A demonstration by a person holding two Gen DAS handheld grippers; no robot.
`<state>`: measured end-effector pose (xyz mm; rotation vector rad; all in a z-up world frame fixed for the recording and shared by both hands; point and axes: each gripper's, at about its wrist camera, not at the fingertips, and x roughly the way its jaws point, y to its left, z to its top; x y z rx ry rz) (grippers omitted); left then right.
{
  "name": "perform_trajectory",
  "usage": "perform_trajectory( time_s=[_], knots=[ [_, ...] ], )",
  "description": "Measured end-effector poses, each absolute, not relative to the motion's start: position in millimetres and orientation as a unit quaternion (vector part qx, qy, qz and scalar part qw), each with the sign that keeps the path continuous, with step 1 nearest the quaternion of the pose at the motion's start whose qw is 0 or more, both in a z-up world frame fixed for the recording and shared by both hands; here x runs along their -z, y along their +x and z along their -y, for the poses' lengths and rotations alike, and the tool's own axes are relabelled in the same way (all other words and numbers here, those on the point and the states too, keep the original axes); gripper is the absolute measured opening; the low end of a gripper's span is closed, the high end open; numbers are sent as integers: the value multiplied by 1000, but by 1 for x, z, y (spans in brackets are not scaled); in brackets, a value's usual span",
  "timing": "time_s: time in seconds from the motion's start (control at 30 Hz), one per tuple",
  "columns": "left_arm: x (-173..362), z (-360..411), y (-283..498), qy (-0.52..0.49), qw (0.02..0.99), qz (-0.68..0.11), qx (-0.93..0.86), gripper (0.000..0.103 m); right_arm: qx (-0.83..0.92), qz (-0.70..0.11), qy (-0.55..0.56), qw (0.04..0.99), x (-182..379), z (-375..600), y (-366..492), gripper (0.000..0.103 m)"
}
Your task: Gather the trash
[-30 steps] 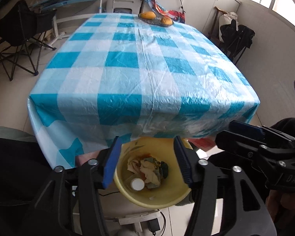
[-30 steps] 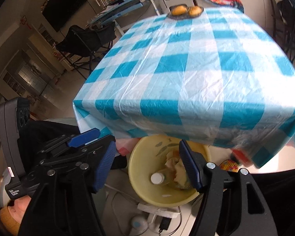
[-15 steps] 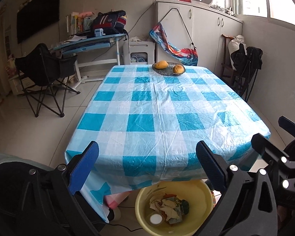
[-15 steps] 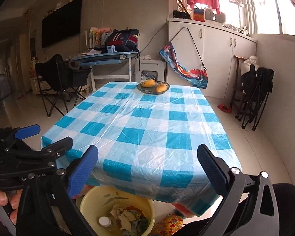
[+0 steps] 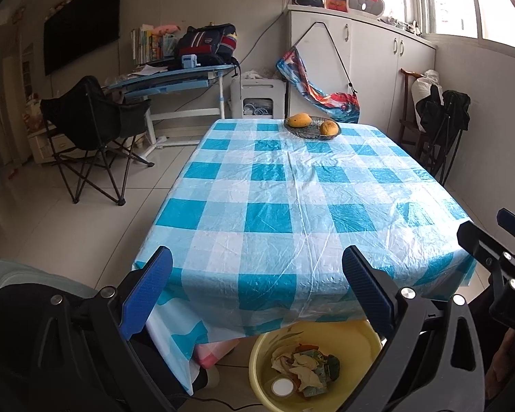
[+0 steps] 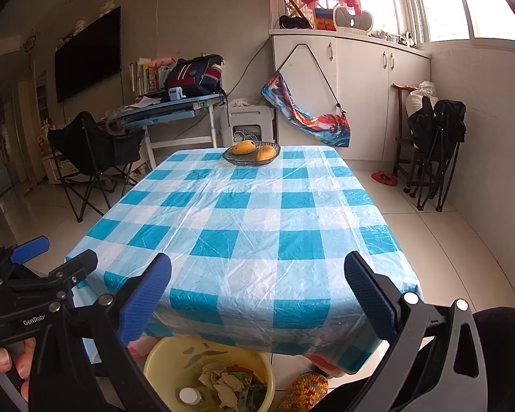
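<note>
A yellow basin [image 5: 367, 334] [image 6: 170, 352] stands on the floor under the near edge of the table. Crumpled paper and wrappers [image 5: 307, 365] [image 6: 228, 386] fill it, with a white-capped bottle [image 5: 281, 386] [image 6: 189, 395] among them. My left gripper [image 5: 257, 295] is open above the basin, nothing between its blue pads. My right gripper [image 6: 257, 297] is open too and holds nothing. Each gripper also shows at the edge of the other's view, the right one [image 5: 498, 254] and the left one [image 6: 44, 271], side by side before the table edge.
The table [image 5: 292, 206] wears a blue and white checked cloth. A glass dish with two mangoes [image 5: 312, 126] [image 6: 252, 151] sits at its far end. Folding chairs [image 5: 89, 127] [image 6: 436, 144] flank the table. A desk [image 6: 168, 110] and white cabinets [image 6: 360, 96] line the back.
Both grippers have opened wide from around the basin, risen and tilted up. The views now take in the whole table and room, and the basin sits at the bottom edge.
</note>
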<state>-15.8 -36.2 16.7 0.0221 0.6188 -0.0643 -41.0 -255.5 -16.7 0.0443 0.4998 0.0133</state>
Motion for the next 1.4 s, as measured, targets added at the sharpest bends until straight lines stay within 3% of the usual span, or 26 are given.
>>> perform_trajectory(
  time_s=[1.4],
  knots=[
    [-23,38,-23,16,959,-282,22,96,-10,-227,12,974,9,252,-46,97]
  ],
)
